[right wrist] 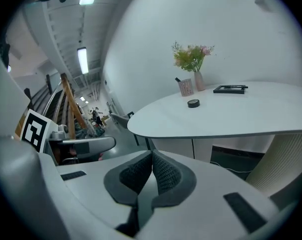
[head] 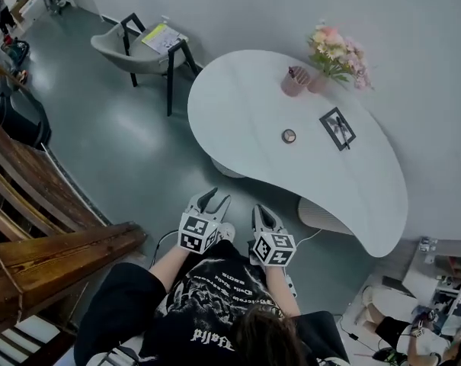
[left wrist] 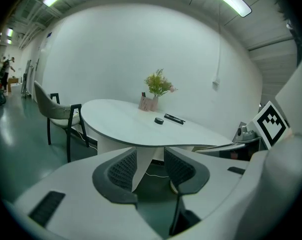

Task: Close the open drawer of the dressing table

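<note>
The white curved dressing table (head: 245, 105) stands ahead of me against the wall. Both grippers hang close to my body, short of its near edge, touching nothing. My left gripper (head: 215, 198) is open, and its dark pads (left wrist: 122, 170) stand well apart with floor between them. My right gripper (head: 264, 210) is shut, its pads (right wrist: 141, 171) meeting at the tips with nothing held. In the right gripper view a dark recess (right wrist: 238, 158) shows under the tabletop (right wrist: 230, 114). I cannot tell whether that is the drawer. No drawer front shows in the head view.
On the tabletop are a flower vase (head: 333, 52), a pink cup (head: 294, 81), a small round lid (head: 289, 136) and a black frame (head: 337, 128). A ribbed base (head: 321, 216) sits under it. A chair (head: 135, 52) stands far left, wooden stairs (head: 32, 204) at left.
</note>
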Demonstrator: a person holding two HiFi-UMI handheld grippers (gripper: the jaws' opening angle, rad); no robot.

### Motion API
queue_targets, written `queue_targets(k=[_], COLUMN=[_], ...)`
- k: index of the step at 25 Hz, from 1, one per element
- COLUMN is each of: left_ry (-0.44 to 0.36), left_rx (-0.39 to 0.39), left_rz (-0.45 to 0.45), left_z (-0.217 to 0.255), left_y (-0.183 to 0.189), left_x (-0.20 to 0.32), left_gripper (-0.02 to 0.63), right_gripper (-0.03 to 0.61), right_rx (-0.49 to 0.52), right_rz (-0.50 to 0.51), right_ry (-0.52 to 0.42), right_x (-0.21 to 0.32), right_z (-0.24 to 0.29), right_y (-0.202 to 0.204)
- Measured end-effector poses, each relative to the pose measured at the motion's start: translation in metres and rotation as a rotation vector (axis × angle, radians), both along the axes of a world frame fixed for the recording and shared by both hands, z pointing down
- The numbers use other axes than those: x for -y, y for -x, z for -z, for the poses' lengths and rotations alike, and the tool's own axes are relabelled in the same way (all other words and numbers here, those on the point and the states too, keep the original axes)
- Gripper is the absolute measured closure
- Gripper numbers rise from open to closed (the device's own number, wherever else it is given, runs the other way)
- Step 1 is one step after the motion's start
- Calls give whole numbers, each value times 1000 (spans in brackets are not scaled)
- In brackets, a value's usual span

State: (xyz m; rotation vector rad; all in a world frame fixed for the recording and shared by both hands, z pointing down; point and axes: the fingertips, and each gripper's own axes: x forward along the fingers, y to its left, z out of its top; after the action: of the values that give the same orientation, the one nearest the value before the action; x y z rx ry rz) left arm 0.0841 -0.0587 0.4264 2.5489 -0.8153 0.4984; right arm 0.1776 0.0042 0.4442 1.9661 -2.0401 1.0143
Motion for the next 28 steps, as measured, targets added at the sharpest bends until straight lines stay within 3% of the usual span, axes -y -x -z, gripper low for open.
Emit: queue_targets(k=[16, 19, 22, 25, 28], left_ry=[-84, -90, -113, -164, -158], left_rx=[15, 21, 33, 72, 71], left_rz=[-16, -13, 2, 22, 10], left_z=[17, 16, 19, 25, 25], left_y=[-15, -14, -11, -8, -11], left_x=[-13, -16, -14, -12, -14], left_gripper=[437, 468, 555, 577, 586], right_gripper=[552, 552, 552, 552, 552], right_rx=[-37, -64, -73, -72, -75], right_rz=[7, 12, 21, 30, 41], right_ry=[-63, -65, -77, -84, -91], right_x=[1, 2, 7, 9, 12], right_z=[19, 18, 20, 22, 24], right_y=[-12, -14, -13, -14, -17])
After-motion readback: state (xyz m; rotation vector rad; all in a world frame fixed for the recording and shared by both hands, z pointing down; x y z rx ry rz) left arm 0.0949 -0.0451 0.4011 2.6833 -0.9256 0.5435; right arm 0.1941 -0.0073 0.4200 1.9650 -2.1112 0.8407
